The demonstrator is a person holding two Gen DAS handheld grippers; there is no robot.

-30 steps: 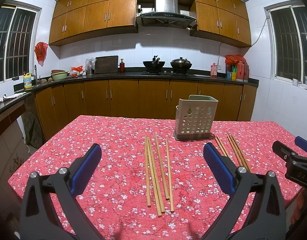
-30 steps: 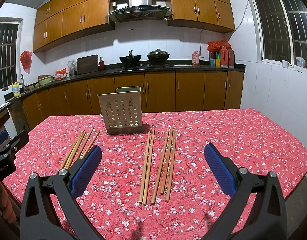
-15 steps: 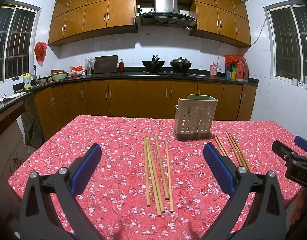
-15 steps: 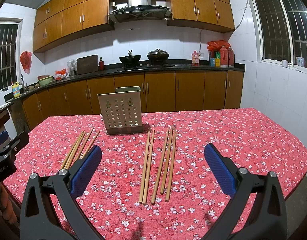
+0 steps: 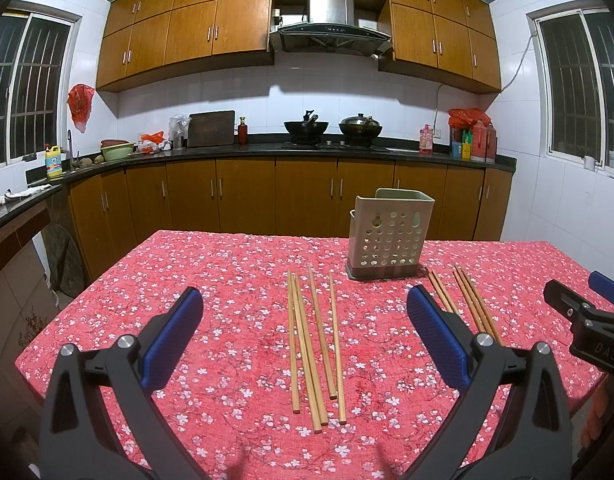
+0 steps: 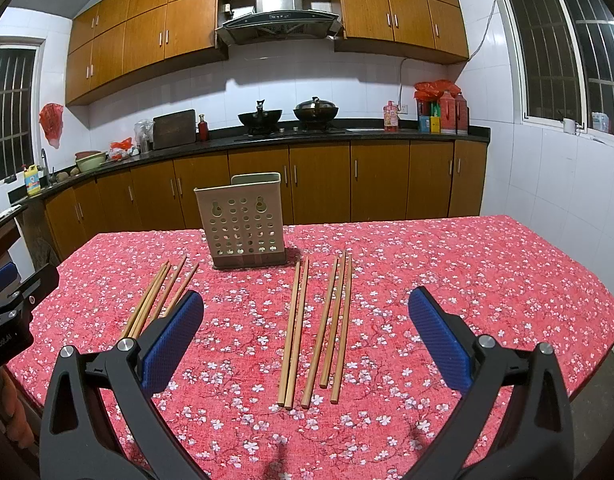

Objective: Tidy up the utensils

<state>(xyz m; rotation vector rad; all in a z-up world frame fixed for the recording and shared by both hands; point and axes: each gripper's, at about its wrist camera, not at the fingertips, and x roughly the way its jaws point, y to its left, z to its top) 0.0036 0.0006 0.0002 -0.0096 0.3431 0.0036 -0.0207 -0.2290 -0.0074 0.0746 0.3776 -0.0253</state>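
Hovering over the tabletop (image 5: 211, 280), both tongs released, nothing gripped. Left tongs (image 5: 305, 336) have blue pads spread wide, aimed at the left chopstick group (image 5: 313, 344): four wooden sticks lying flat on the red floral cloth, roughly parallel, near ends slightly staggered. Right tongs (image 6: 305, 334) are equally wide, blue pads apart, aimed at the right chopstick group (image 6: 317, 328): five sticks, a touching pair on the left and three more just beside them.

Utensil holder (image 5: 389, 234) is a pale perforated caddy, upright on a dark base, at the far side of the tabletop between the two groups; in the right wrist view it (image 6: 243, 222) sits just behind and left of the right group. Can't tell what's inside it.

Cross-views: right tongs show at the right edge of the left wrist view, left tongs at the left edge of the right wrist view. All chopsticks flat on the cloth, none touching the holder or any pad.

Background: kitchen counter with two woks (image 6: 289, 114) on the stove.
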